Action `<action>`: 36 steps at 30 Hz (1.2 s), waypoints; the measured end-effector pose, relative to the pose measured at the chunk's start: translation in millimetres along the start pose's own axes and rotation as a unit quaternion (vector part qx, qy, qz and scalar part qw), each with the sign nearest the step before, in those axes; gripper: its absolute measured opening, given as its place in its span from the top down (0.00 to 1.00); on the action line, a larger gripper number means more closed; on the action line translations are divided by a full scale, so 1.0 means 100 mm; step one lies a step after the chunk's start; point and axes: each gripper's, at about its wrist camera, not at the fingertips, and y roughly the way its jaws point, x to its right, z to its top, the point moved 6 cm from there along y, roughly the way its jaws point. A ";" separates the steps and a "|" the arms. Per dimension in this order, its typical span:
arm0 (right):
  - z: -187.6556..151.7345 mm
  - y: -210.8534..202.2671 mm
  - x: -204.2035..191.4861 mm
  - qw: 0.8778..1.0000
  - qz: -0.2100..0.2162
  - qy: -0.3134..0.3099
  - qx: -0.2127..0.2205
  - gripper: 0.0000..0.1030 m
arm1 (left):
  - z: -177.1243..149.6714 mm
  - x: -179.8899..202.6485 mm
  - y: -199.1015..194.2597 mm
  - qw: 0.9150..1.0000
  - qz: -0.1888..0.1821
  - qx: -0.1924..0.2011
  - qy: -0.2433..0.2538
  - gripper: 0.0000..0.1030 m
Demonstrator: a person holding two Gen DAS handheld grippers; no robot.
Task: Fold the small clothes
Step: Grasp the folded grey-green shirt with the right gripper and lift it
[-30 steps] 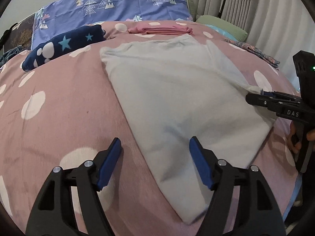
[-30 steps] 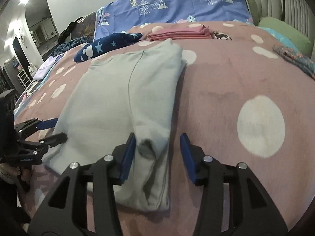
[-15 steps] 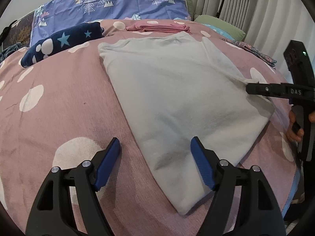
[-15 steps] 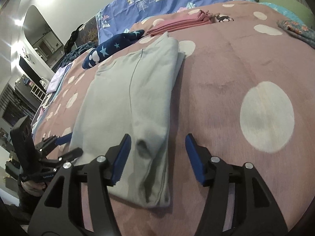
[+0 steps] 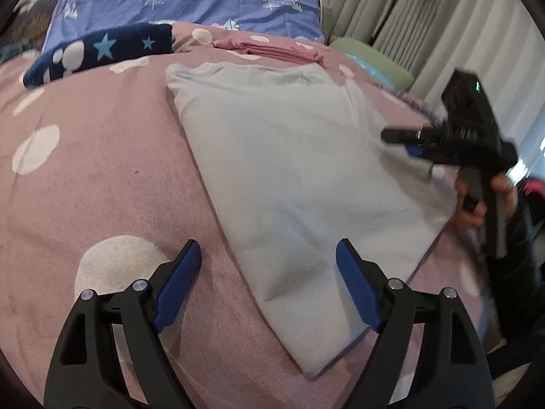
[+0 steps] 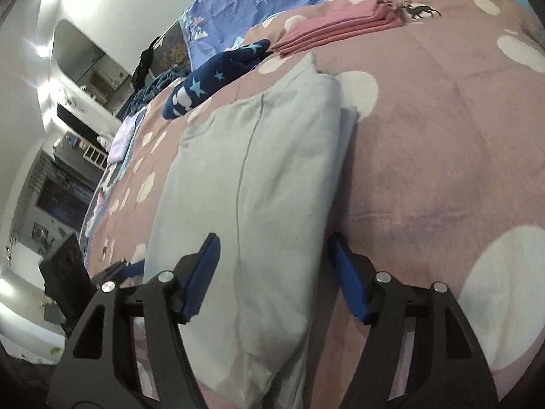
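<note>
A pale grey shirt [image 5: 299, 177] lies flat on a pink bedspread [image 5: 95, 184] with white dots, already folded into a long strip. Its far end points toward a folded pink cloth [image 5: 272, 51], and a navy cloth [image 5: 102, 51] with stars lies to the left of that.

The left gripper [image 5: 269, 272] hovers over the near left edge of the shirt. Its jaws have just been opening and now stand wide apart. The right finger is above the shirt and the left finger is above the bedspread; neither presses the fabric.

The right gripper [image 6: 276, 269] hangs over the near right part of the shirt. Its jaws have also just been opening and are spread. The folded edge of the shirt lies between them, but the pads do not pinch it. In the left view this gripper is blurred, with a hand [image 5: 477, 204] on its handle.
</note>
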 end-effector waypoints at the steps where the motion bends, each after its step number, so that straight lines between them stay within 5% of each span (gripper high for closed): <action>1: -0.01 0.00 -0.01 1.000 -0.002 -0.008 -0.003 0.34 | 0.05 -0.03 0.01 1.000 -0.014 0.000 -0.010 0.23; 12: 0.34 0.29 0.09 0.999 0.047 -0.008 -0.024 0.42 | 0.76 -0.37 0.56 0.994 -0.076 -0.007 -0.080 0.47; 18: 0.62 0.47 0.13 0.996 0.085 -0.002 -0.015 0.43 | 0.95 -0.37 0.74 0.994 -0.082 -0.007 -0.071 0.51; 26: 0.66 0.57 0.10 0.996 0.091 -0.017 -0.009 0.68 | 1.03 -0.35 0.78 0.997 -0.058 0.002 -0.046 0.62; 28: 0.67 0.54 0.10 0.997 0.082 -0.006 -0.008 0.84 | 1.04 -0.31 0.73 0.999 -0.038 0.009 -0.030 0.74; 33: 0.64 0.13 -0.26 0.994 0.080 -0.043 0.057 0.87 | 1.15 -0.05 0.37 0.998 -0.017 0.053 0.021 0.83; 36: 0.59 -0.24 -0.60 0.988 0.042 -0.103 0.106 0.87 | 1.28 0.19 0.03 0.994 -0.011 0.088 0.058 0.83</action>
